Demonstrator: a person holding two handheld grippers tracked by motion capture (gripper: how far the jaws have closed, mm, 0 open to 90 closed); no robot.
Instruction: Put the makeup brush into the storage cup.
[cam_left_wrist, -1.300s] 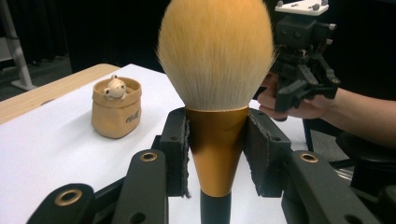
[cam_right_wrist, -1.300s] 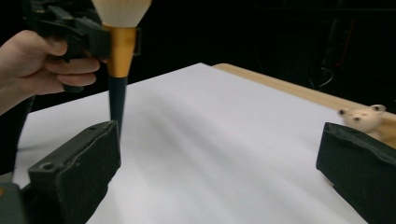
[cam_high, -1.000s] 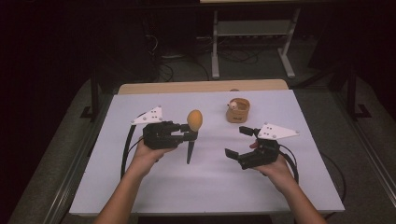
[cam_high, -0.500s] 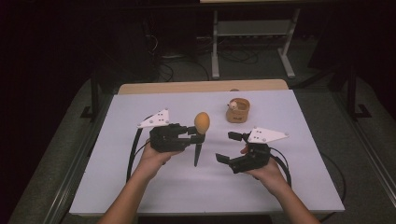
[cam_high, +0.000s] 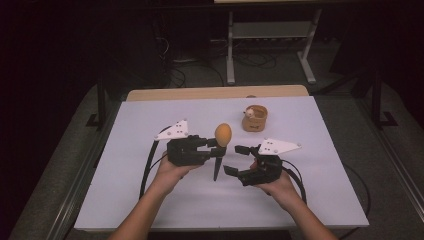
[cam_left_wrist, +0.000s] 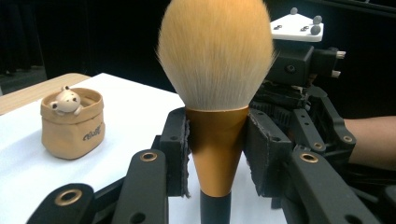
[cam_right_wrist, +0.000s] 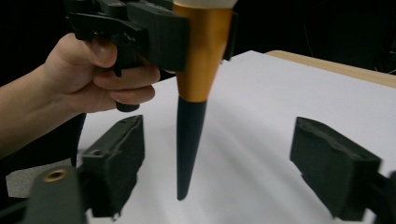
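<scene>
The makeup brush (cam_left_wrist: 215, 88) is clamped upright at its gold ferrule by the left gripper (cam_high: 212, 149), bristles up, above the middle of the tabletop (cam_high: 150, 210). The right gripper (cam_right_wrist: 224, 168), whose jaws have just been closing, is spread on either side of the dark handle without contact. For a clean handover, the handle should be centred between the pads and squeezed before the ferrule is released; the bear pouch (cam_high: 254, 118) waits near the far edge.

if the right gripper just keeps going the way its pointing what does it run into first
Most likely the dark handle of the makeup brush, which stands upright ahead, between the right gripper's open jaws, held higher up by the left gripper. Depth is hard to judge, but nothing lies nearer in that line.
</scene>
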